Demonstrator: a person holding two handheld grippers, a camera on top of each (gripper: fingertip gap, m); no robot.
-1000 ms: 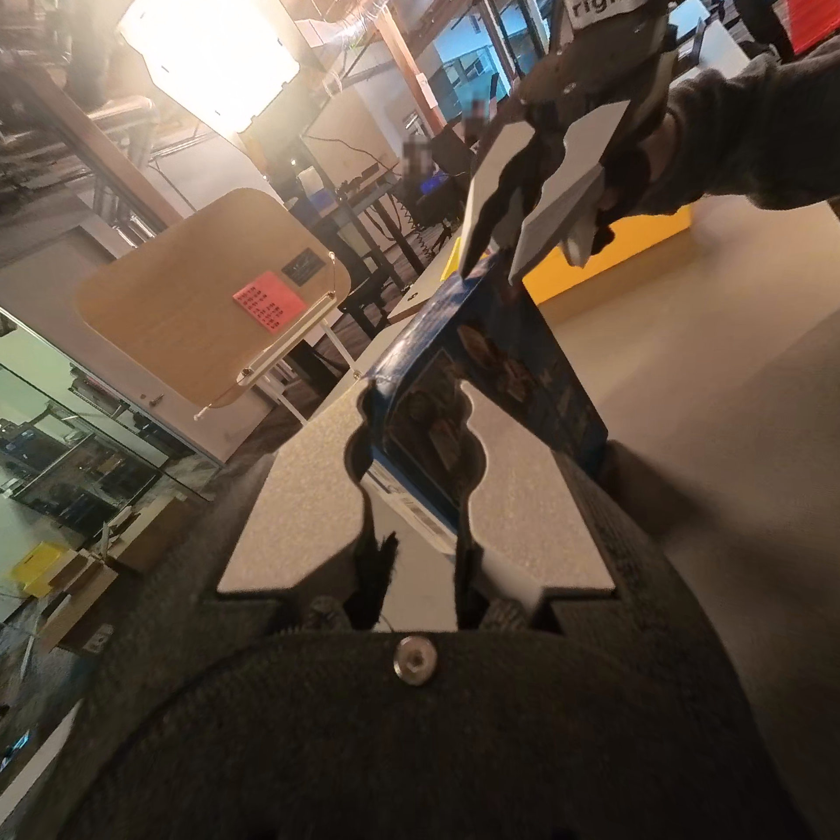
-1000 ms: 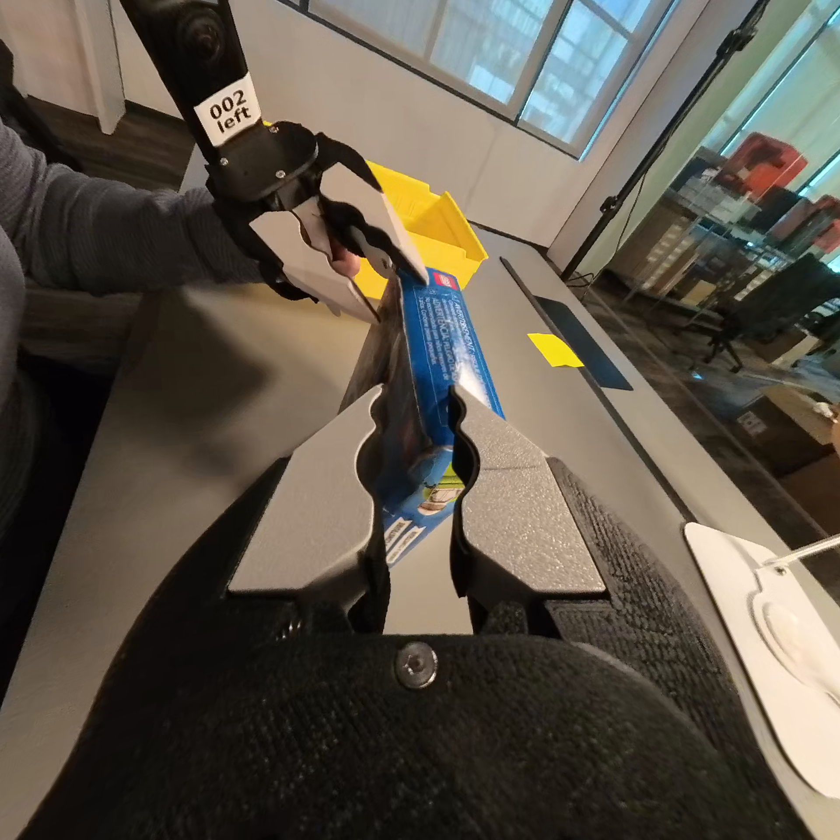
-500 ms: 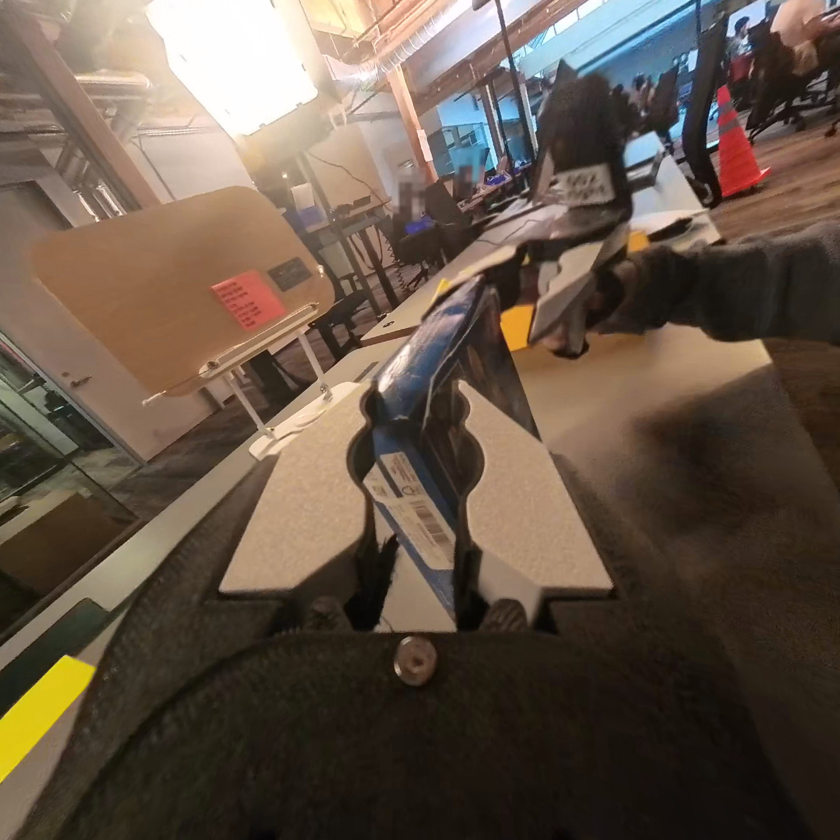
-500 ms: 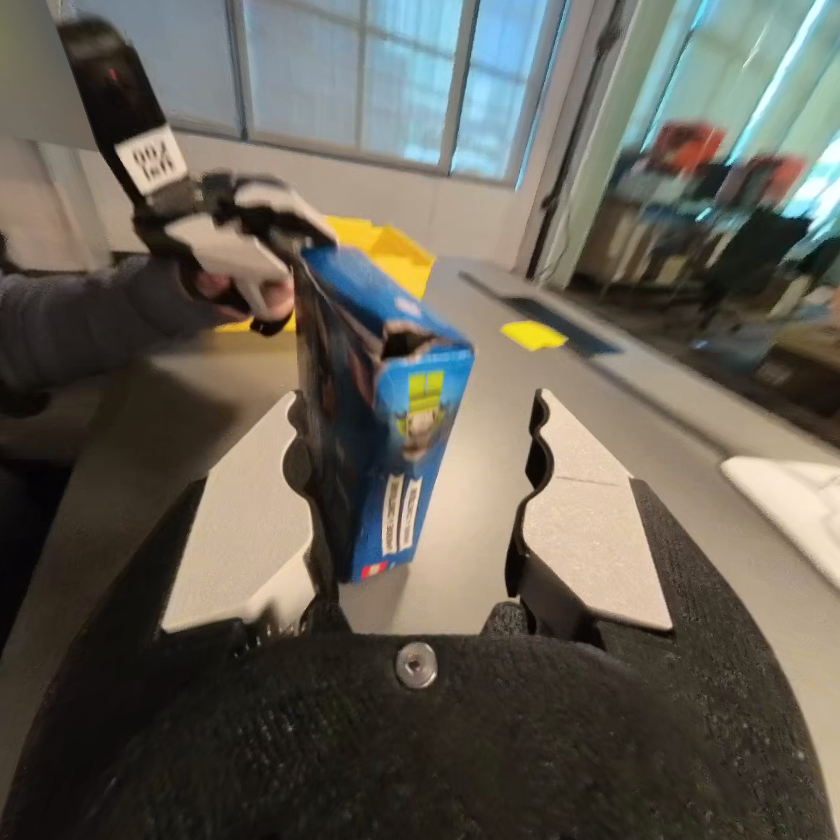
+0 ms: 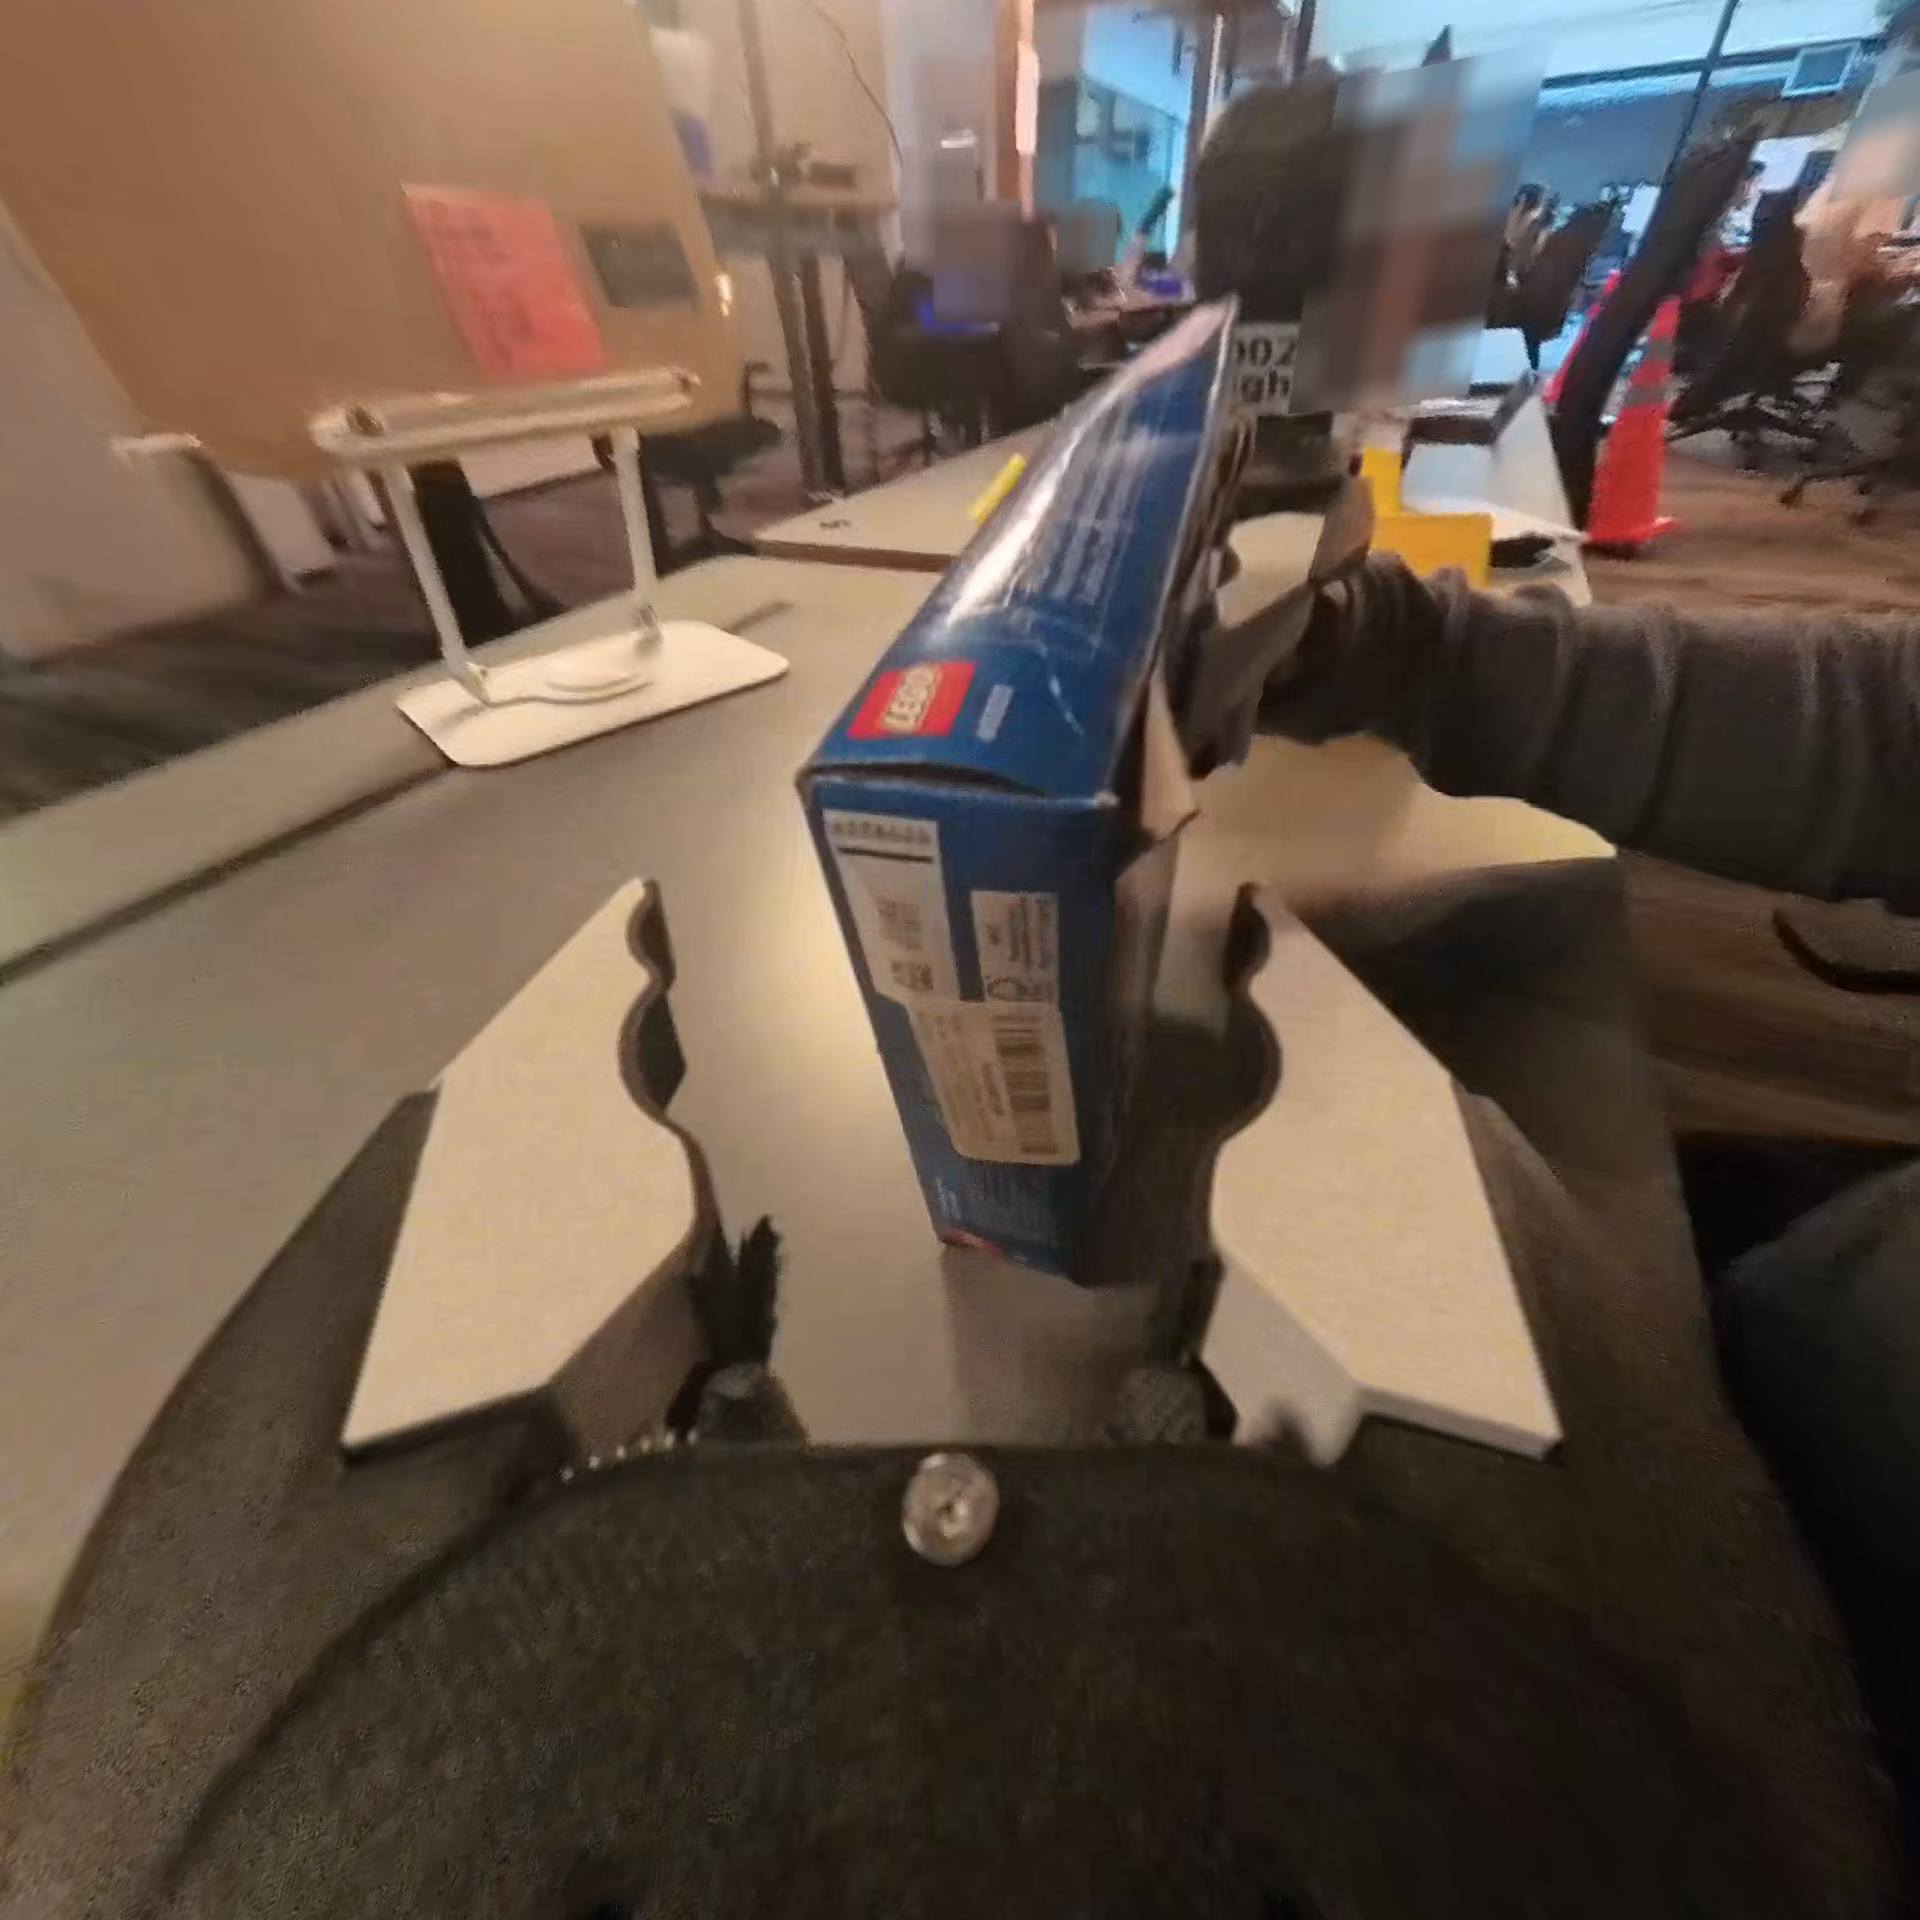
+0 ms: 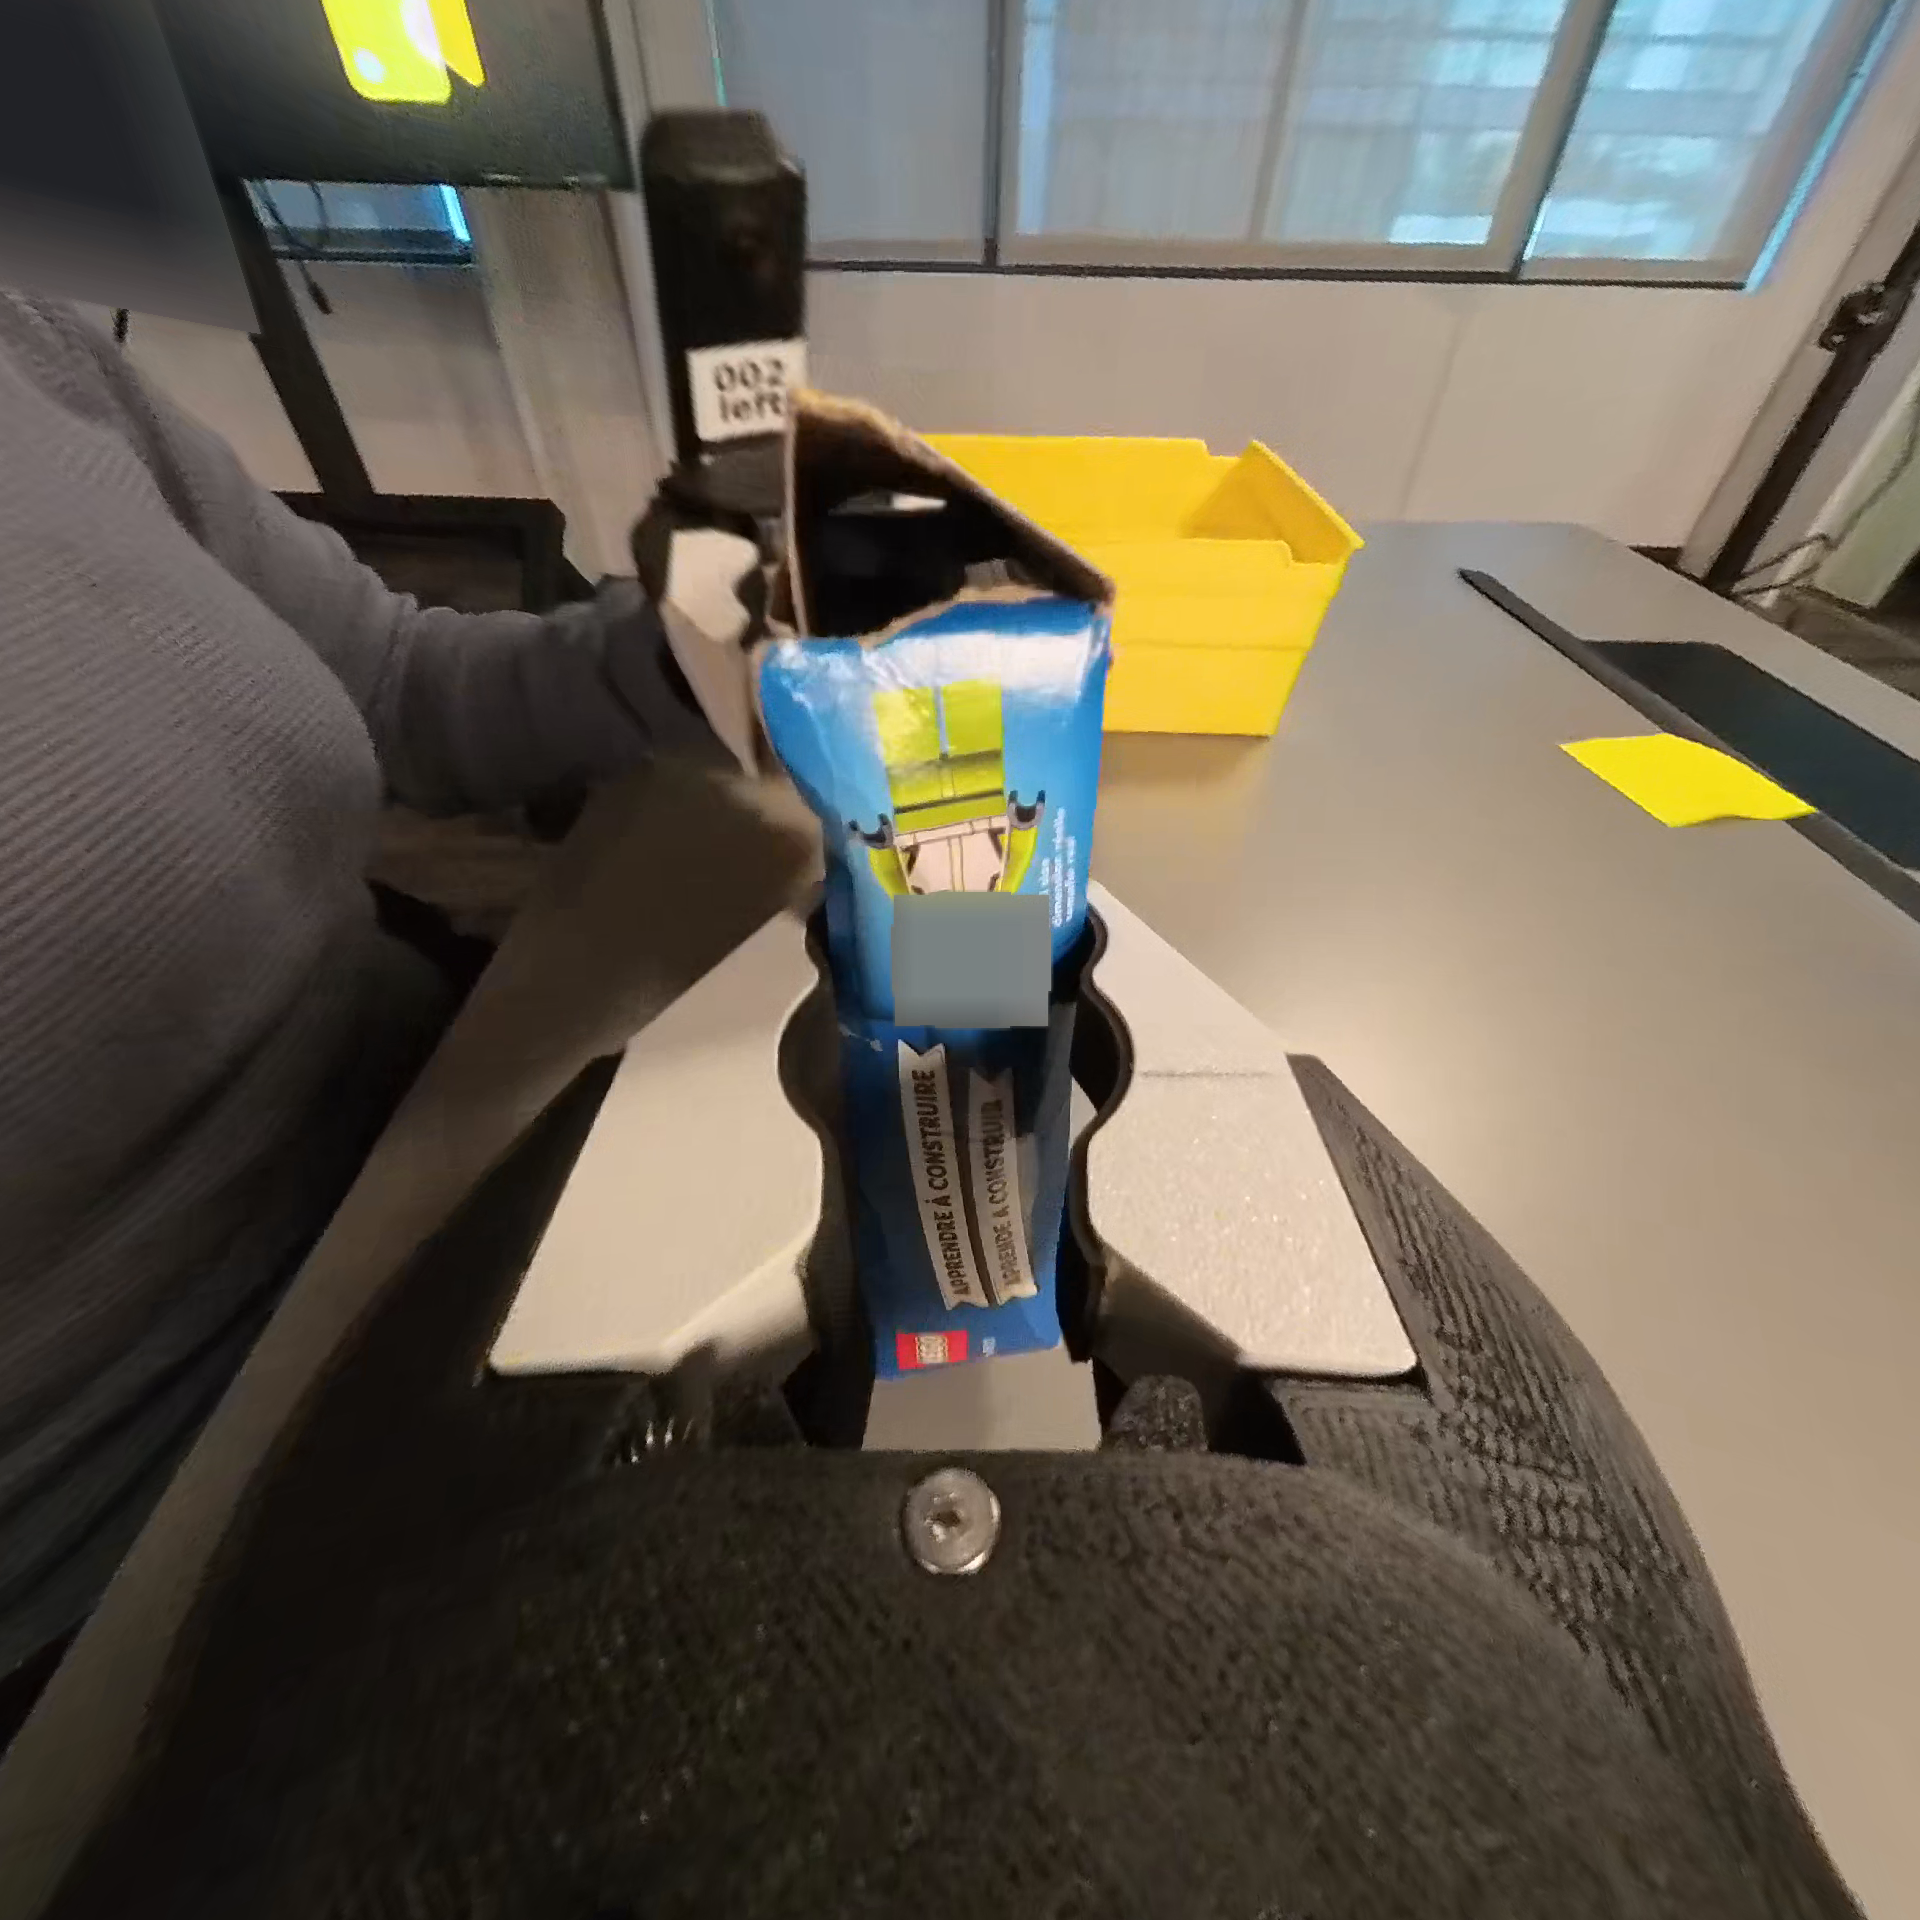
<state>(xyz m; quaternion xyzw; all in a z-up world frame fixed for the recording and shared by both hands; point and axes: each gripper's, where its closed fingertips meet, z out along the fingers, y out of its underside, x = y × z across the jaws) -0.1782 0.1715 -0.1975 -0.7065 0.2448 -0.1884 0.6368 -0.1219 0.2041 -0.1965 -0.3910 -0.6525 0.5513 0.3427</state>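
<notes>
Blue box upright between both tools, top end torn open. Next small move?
Probably back the left tool off: its fingers stand wide, clear of the blue box, while the right tool clamps the box's other end on the table.

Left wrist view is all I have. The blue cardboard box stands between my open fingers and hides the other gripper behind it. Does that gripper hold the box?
Observer: Yes. In the right wrist view the right gripper is closed on the blue cardboard box, with one finger pressed on each broad side.
Operator: Is the box closed at that end?
Observer: No. Its top there is torn open and shows bare brown cardboard.
Operator: I see a bit of yellow behind. What is it?
Observer: An open yellow plastic bin on the grey table, beyond the box.
</notes>
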